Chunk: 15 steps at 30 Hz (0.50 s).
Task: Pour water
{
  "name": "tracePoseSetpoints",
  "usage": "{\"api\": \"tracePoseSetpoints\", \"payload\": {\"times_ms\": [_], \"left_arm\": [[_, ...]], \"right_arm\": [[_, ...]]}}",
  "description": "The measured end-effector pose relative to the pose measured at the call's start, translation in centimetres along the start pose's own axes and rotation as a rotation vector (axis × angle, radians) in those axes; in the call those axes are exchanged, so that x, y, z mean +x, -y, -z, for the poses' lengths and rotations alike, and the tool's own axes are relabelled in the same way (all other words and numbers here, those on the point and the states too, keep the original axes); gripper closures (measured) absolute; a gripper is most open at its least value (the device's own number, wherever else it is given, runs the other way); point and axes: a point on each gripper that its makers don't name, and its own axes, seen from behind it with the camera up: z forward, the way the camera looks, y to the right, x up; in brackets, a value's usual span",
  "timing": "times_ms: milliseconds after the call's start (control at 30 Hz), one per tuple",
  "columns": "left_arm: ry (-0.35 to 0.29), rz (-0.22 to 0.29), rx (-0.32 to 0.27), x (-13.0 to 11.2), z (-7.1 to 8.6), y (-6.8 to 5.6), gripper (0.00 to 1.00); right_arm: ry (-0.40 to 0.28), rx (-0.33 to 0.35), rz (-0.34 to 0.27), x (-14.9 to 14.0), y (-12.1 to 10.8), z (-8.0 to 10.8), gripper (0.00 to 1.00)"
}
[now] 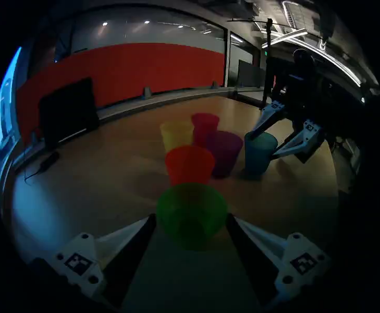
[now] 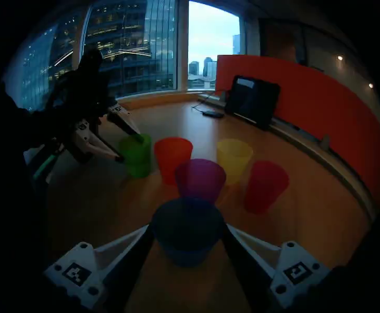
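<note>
The left gripper (image 1: 190,216) is clenched on a green cup (image 1: 191,211). In the left gripper view its two fingers lie against the cup's left and right sides, and the cup stands upright on the wooden worktop (image 1: 111,177), close to the camera. In the right gripper view the same pair sits farther off at the left, one finger on each side of the cup, held by a person seen as a dark shape against the windows (image 2: 132,41).

The right gripper (image 2: 187,227) grasps a teal cup (image 2: 187,232) in the same way — a finger pressed to each flank, the cup upright on the worktop. In the left gripper view this cup stands at the right end of the group.

Between the two held cups stand four more, all upright:
- An orange cup (image 1: 190,164) is just behind the green one.
- A purple cup (image 1: 223,151) is just beside the orange cup and near the teal one.
- A yellow cup (image 1: 176,135) and a red cup (image 1: 205,127) stand side by side at the back.

Whether any cup holds water cannot be told — the light is dim and the insides are dark.

A black screen (image 1: 67,109) leans at the worktop's far edge before a red wall (image 1: 137,68), with a cable (image 1: 44,164) lying near it.
</note>
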Motion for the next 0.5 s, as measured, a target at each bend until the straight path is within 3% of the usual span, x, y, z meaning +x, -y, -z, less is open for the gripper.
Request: {"api": "tracePoseSetpoints", "payload": {"times_ms": [200, 500], "left_arm": [[-0.011, 0.030, 0.005, 0.3, 0.7, 0.2, 0.01], [-0.021, 0.024, 0.022, 0.4, 1.6, 0.2, 0.00]], "right_arm": [[0.000, -0.006, -0.002, -0.1, -0.1, -0.1, 0.07], [0.007, -0.016, -0.006, -0.4, -0.2, -0.1, 0.06]]}}
